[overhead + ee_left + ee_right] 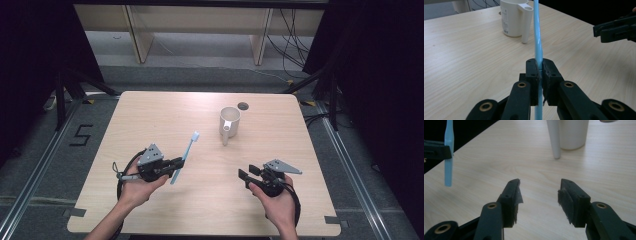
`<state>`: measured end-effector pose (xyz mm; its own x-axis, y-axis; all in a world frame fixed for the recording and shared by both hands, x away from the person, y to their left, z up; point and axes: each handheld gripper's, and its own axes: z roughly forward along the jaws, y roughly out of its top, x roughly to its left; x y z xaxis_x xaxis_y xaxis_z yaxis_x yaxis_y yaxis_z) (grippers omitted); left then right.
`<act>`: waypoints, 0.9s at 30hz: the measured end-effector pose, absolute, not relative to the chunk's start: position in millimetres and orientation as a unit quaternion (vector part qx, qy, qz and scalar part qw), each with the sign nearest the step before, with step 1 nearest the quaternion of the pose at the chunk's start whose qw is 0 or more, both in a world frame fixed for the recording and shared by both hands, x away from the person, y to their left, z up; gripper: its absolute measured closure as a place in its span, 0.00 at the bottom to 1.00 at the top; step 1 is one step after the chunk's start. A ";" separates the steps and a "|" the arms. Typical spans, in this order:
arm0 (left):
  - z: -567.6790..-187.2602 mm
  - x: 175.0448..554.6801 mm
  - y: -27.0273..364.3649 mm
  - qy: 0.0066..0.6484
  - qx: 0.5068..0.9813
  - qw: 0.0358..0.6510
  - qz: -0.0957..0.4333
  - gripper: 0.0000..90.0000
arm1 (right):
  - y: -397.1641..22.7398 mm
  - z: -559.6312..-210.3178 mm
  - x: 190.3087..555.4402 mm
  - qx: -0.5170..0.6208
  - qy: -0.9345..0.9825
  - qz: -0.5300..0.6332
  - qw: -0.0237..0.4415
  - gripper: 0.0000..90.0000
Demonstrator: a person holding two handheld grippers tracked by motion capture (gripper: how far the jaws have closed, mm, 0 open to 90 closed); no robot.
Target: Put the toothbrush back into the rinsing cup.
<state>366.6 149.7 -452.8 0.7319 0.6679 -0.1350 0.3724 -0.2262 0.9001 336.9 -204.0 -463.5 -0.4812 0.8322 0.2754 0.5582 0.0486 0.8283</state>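
Note:
A light blue toothbrush point(186, 153) with a white head is held above the wooden table at centre left, its head pointing away from me. My left gripper point(177, 163) is shut on its handle; in the left gripper view the blue toothbrush point(537, 37) rises from between the closed jaws. A white mug point(230, 122) with a long handle stands at the table's middle back. My right gripper point(245, 178) hovers at front right, open, jaws apart with nothing between them. In the right gripper view the mug point(571, 132) stands ahead and the toothbrush point(448, 157) hangs at far left.
A round dark grommet hole point(243, 106) sits in the table point(150, 115) behind the mug. Wooden shelf legs and cables stand on the floor beyond the far edge. Black curtains flank both sides.

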 end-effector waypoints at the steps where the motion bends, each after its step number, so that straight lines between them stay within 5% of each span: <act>1: -452.8 366.5 149.0 0.337 0.768 0.525 0.140 0.93 | -204.0 -463.5 336.9 0.489 0.710 0.486 0.141 0.58; 27: -458.5 368.6 125.8 0.304 0.723 0.600 0.159 0.93 | -145.3 -430.4 355.4 0.423 0.682 0.577 0.151 0.65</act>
